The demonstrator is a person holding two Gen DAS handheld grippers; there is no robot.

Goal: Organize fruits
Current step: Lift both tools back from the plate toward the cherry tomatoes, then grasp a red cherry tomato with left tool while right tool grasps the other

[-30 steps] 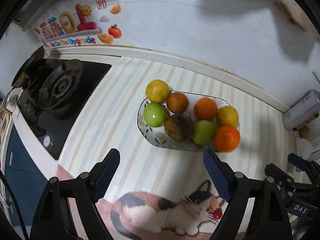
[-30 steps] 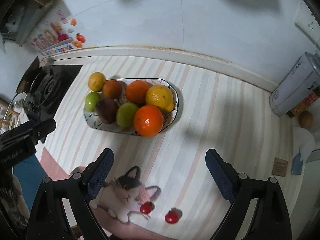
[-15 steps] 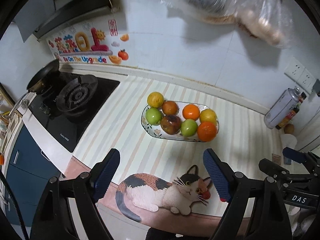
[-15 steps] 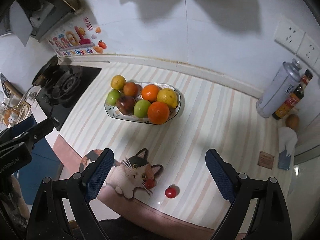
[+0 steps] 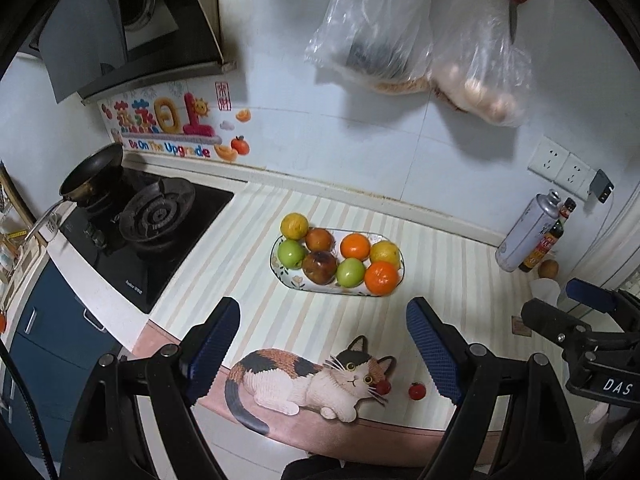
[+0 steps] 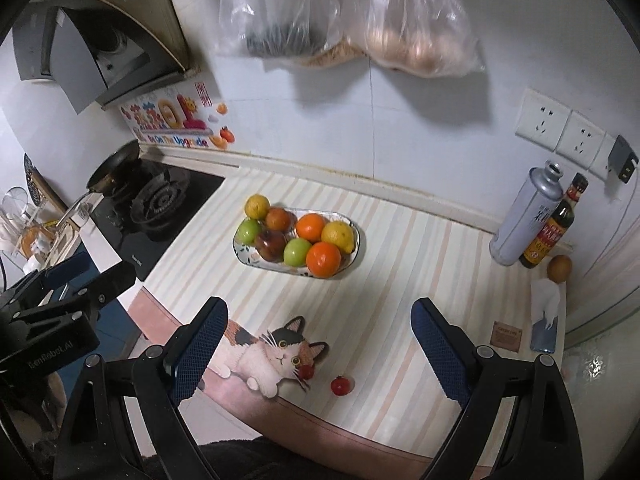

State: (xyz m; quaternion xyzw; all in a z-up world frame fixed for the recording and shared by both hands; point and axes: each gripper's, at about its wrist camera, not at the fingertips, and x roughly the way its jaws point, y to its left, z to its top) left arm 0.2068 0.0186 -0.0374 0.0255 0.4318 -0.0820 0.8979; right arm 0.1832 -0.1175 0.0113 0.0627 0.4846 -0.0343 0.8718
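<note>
An oval patterned dish (image 5: 289,280) (image 6: 240,255) sits mid-counter and holds several fruits: oranges (image 5: 382,278) (image 6: 323,259), green apples (image 5: 350,273) (image 6: 297,252), yellow lemons (image 5: 294,226) (image 6: 338,237) and dark reddish fruits (image 5: 319,267) (image 6: 271,245). A small red tomato (image 5: 417,391) (image 6: 341,385) lies near the counter's front edge. My left gripper (image 5: 322,354) is open and empty, well back from the dish. My right gripper (image 6: 318,354) is open and empty, also held back over the counter edge.
A gas stove (image 5: 156,216) with a pan (image 5: 92,174) is on the left. A metal can (image 6: 524,216), sauce bottle (image 6: 554,228) and brown fruit (image 6: 559,268) stand at right. Plastic bags (image 5: 420,40) hang on the wall. A cat picture (image 5: 312,380) marks the counter front.
Both grippers have pulled back and up from the dish, so the fruits look smaller and more of the kitchen shows. Both stay open. The fruits have not moved.
</note>
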